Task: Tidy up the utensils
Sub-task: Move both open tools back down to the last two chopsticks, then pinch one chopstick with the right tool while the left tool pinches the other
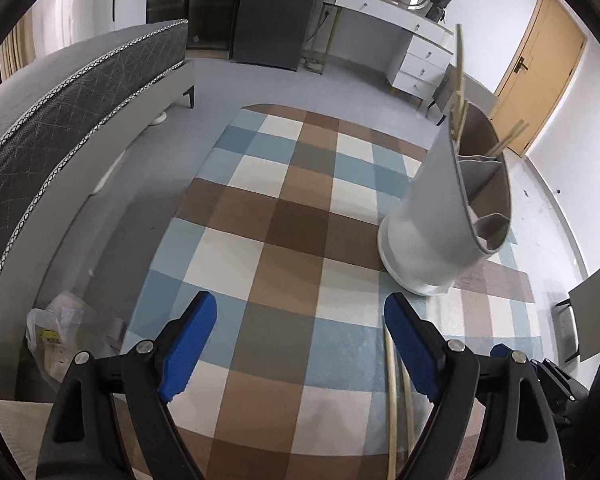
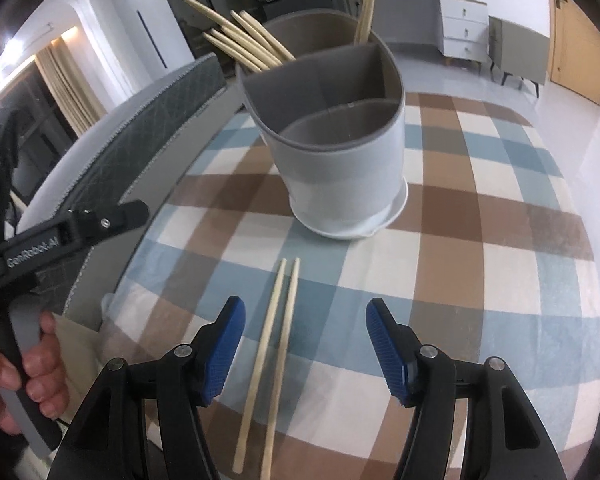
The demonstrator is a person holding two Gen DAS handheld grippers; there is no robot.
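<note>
A grey utensil holder [image 2: 340, 172] with inner compartments stands on the checked cloth; several wooden chopsticks [image 2: 244, 44] lean out of its far compartment. It also shows in the left wrist view [image 1: 448, 216]. Two loose chopsticks [image 2: 274, 356] lie on the cloth in front of it, between the fingers of my open, empty right gripper [image 2: 304, 352]. My left gripper [image 1: 300, 344] is open and empty; the loose chopsticks [image 1: 396, 400] lie by its right finger.
A checked cloth [image 2: 480, 264] covers the surface. A grey mattress [image 1: 60, 100] runs along the left. A plastic bag [image 1: 64, 340] lies at lower left. A white dresser [image 1: 416, 52] and a wooden door [image 1: 540, 72] stand beyond.
</note>
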